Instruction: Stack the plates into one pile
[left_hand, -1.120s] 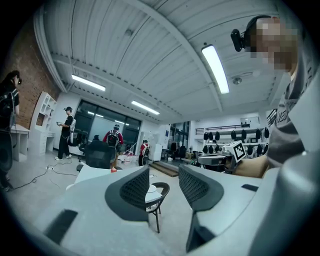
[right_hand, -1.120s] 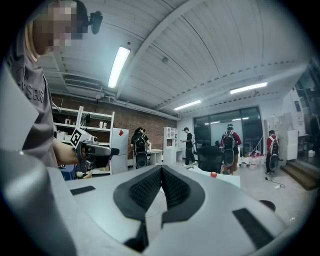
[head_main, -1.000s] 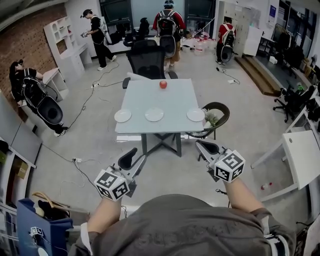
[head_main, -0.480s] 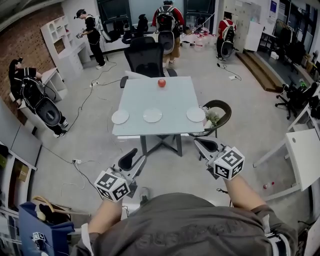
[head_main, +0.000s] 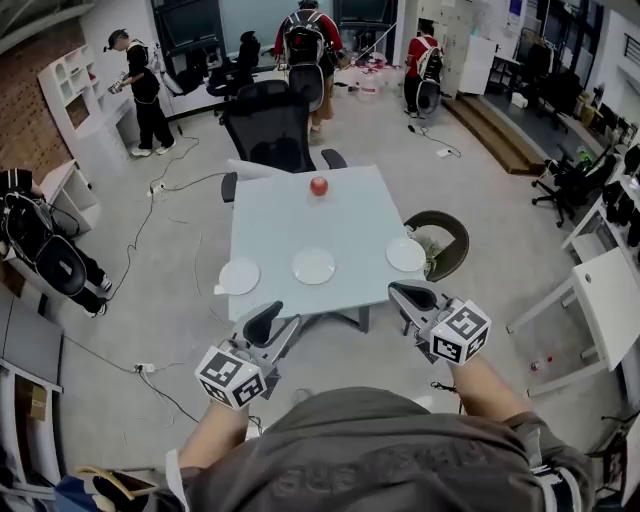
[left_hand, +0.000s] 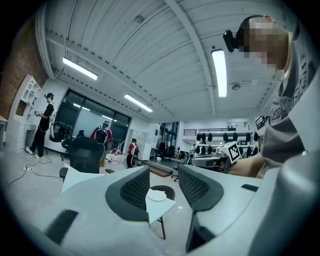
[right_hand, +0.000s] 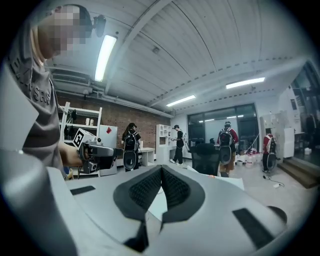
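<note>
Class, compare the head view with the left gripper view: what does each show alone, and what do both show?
Head view only: the apple and all three plates, left, middle, right. Left gripper view only: ceiling lights. Both: the table, one plate, the black chair, the left gripper, open and empty.

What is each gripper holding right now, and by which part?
Nothing. The left gripper is open and empty; the right gripper is shut on nothing. All three plates lie untouched on the table.
</note>
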